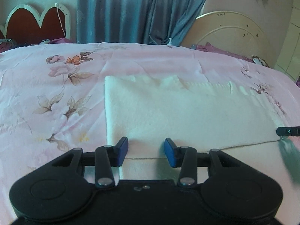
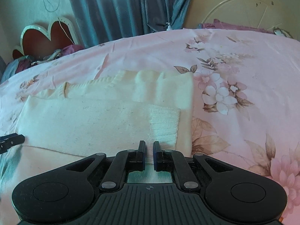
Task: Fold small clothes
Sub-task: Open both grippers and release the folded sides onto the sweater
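A cream knitted garment (image 1: 183,110) lies partly folded on the pink floral bedsheet (image 1: 46,93). My left gripper (image 1: 146,150) is open over the garment's near left edge, its blue pads apart and empty. In the right wrist view the garment (image 2: 90,118) shows a ribbed cuff (image 2: 165,125) folded over its right side. My right gripper (image 2: 149,150) has its jaws nearly together at the garment's near edge below the cuff; cloth seems to run between them. The right gripper's tip (image 1: 287,131) shows at the left view's right edge, the left gripper's tip (image 2: 11,140) at the right view's left edge.
The bed fills both views. A red heart-shaped headboard (image 1: 35,22) and blue curtains (image 1: 131,11) stand behind it. A round cream panel (image 1: 230,31) leans at the back right. Purple bedding (image 2: 234,26) lies along the far edge.
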